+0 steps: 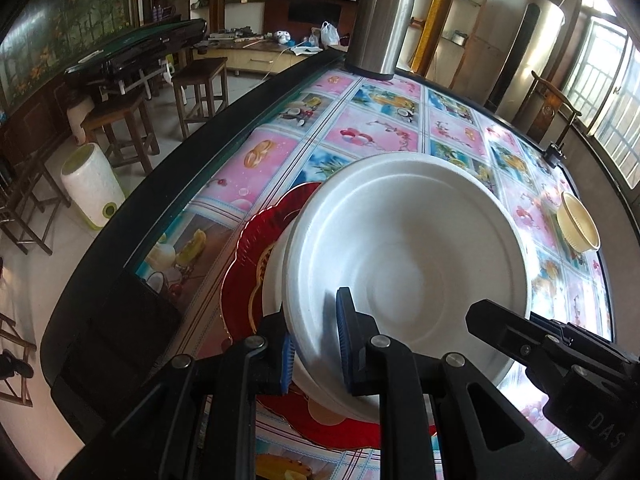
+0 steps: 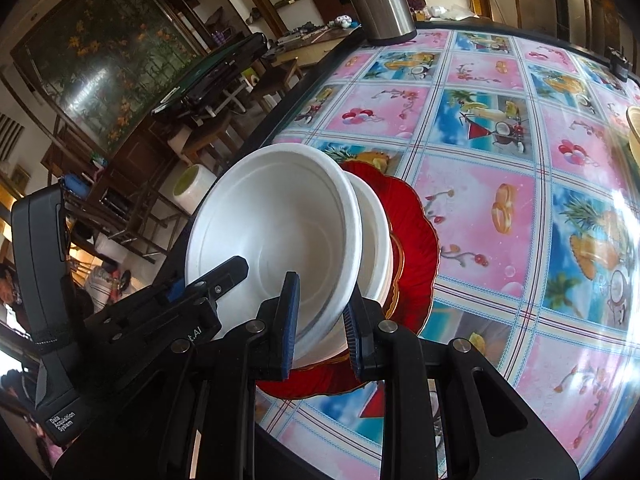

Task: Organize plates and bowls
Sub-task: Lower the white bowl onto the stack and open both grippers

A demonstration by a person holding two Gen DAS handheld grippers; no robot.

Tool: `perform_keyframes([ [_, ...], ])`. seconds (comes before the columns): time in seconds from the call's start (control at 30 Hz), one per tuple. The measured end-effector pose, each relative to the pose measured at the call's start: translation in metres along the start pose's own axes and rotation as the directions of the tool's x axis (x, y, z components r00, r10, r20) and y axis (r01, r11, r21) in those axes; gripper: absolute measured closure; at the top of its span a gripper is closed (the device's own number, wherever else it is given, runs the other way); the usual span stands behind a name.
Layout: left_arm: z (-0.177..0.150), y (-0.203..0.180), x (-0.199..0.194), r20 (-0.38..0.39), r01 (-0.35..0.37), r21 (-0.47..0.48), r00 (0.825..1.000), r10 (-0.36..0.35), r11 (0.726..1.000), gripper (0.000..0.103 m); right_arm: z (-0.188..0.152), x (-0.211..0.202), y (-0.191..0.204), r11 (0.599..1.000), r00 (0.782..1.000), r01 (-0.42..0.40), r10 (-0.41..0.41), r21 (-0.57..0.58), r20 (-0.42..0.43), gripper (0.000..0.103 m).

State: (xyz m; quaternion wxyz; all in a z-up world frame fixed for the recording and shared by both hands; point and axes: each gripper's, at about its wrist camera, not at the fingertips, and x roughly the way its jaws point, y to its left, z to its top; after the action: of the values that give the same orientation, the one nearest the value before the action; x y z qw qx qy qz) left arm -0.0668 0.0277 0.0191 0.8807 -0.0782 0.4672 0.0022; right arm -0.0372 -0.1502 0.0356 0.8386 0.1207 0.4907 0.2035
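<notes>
On table [image 1: 360, 128], near its left edge: red plate [image 1: 244, 256] w/ white foam bowl [image 1: 276, 276] on it; 2nd white foam bowl [image 1: 408, 248] sits above, tilted. Your left gripper [image 1: 316, 344] pinches its near rim, one pad inside, one outside. Your right gripper [image 2: 320, 328] likewise straddles that rim; pads look pressed on. Yellow bowl [image 1: 578, 222] well apart at right. Steel kettle [image 1: 382, 24] at far edge.

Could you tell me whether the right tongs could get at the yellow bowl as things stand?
Probably not right away: the right tongs are clamped on the rim of the white bowl over the red plate. The yellow bowl sits apart on bare tablecloth, so the path looks free once they let go.
</notes>
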Motion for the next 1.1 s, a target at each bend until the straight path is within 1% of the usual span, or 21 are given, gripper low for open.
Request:
perform_keyframes([
  [0.2,-0.001,0.002,0.005,-0.002,-0.003,0.001,1.0,0.003,1.0,0.085,0.002,0.006,0.0,1.0,1.0,0.009,-0.009,-0.003,-0.02,0.08],
  [0.37,-0.002,0.001,0.005,0.004,-0.014,0.017,1.0,0.014,1.0,0.086,0.002,0.002,-0.002,1.0,1.0,0.026,-0.026,0.002,0.001,0.081],
  [0.47,-0.003,-0.001,0.005,0.011,-0.032,0.029,0.999,0.032,0.999,0.086,0.002,-0.005,-0.005,0.999,0.999,0.042,-0.042,0.009,0.022,0.08],
  [0.53,-0.005,-0.004,0.005,0.023,-0.057,0.041,0.998,0.056,0.998,0.086,0.003,-0.008,-0.006,0.998,0.998,0.056,-0.056,0.009,0.034,0.08],
  [0.73,-0.007,-0.009,0.004,0.055,-0.106,0.071,0.993,0.102,0.992,0.085,0.002,-0.013,-0.012,0.998,0.998,0.051,-0.052,0.024,0.041,0.081],
  [0.83,-0.006,-0.01,0.0,0.077,-0.116,0.076,0.991,0.11,0.99,0.077,0.0,-0.017,-0.016,0.998,0.998,0.042,-0.044,0.039,0.042,0.081],
  [0.87,-0.005,-0.01,-0.002,0.091,-0.123,0.078,0.989,0.115,0.989,0.07,-0.001,-0.017,-0.017,0.998,0.998,0.04,-0.042,0.042,0.043,0.081],
  [0.9,-0.005,-0.011,-0.004,0.105,-0.128,0.08,0.987,0.119,0.989,0.061,-0.001,-0.019,-0.019,0.998,0.998,0.036,-0.038,0.045,0.046,0.081],
  [0.93,-0.005,-0.01,-0.008,0.125,-0.127,0.078,0.985,0.116,0.989,0.056,-0.002,-0.02,-0.021,0.998,0.998,0.035,-0.037,0.05,0.048,0.081],
  [1.0,-0.004,-0.011,-0.013,0.151,-0.121,0.073,0.982,0.109,0.99,0.038,-0.004,-0.024,-0.023,0.998,0.998,0.031,-0.034,0.059,0.054,0.08],
  [1.07,-0.002,-0.013,-0.016,0.184,-0.159,0.077,0.973,0.143,0.984,0.027,-0.005,-0.026,-0.026,0.997,0.998,0.031,-0.035,0.066,0.053,0.08],
  [1.1,-0.001,-0.014,-0.019,0.204,-0.176,0.081,0.966,0.157,0.981,0.027,-0.004,-0.025,-0.027,0.997,0.998,0.03,-0.034,0.069,0.052,0.08],
])
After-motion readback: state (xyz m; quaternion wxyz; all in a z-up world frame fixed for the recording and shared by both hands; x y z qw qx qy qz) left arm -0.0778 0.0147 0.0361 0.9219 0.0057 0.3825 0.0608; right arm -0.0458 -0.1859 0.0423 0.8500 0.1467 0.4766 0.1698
